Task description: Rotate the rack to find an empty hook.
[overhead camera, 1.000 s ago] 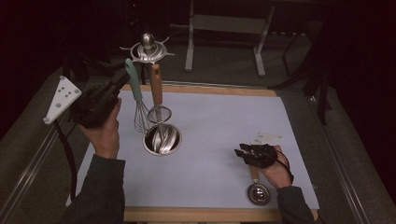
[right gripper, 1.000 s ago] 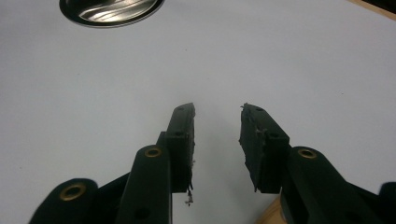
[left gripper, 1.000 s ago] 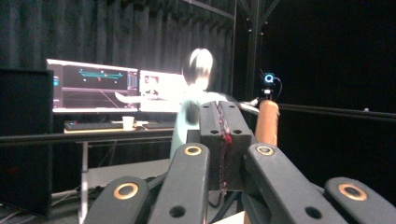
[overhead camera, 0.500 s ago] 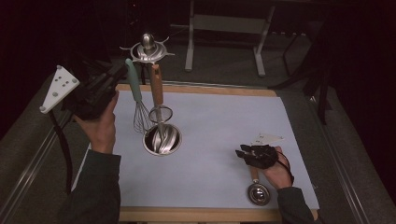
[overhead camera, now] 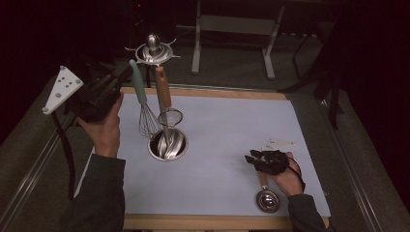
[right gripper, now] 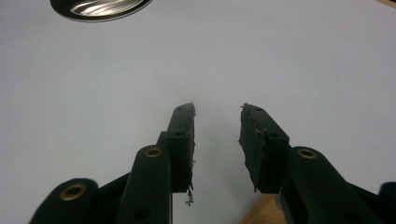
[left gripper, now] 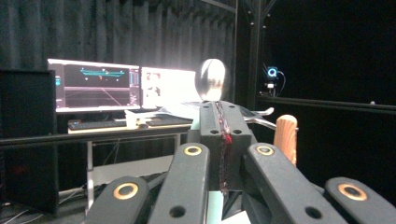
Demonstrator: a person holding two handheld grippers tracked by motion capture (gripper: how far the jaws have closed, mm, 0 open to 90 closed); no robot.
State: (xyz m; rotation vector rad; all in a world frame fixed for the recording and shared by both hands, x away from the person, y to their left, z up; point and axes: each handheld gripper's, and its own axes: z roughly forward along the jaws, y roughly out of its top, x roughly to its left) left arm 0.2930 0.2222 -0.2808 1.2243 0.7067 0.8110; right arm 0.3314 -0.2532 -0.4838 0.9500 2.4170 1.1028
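Left tongs (overhead camera: 126,73) are pressed together at the top of the teal handle of the whisk (overhead camera: 146,121), which hangs on the steel rack (overhead camera: 153,52) at the far left of the bench (overhead camera: 232,125) (in the left gripper view the jaws meet just under the rack's shiny knob (left gripper: 211,79); whether they actually pinch the handle, can't tell). A wood-handled strainer (overhead camera: 167,104) hangs just right of the whisk, both above the rack's round steel base (overhead camera: 168,145). Right tongs (right gripper: 216,122) are spread with nothing between, low over the pale mat (right gripper: 280,56) near right, lying over the wooden handle of a small steel ladle (overhead camera: 267,199) at the near edge.
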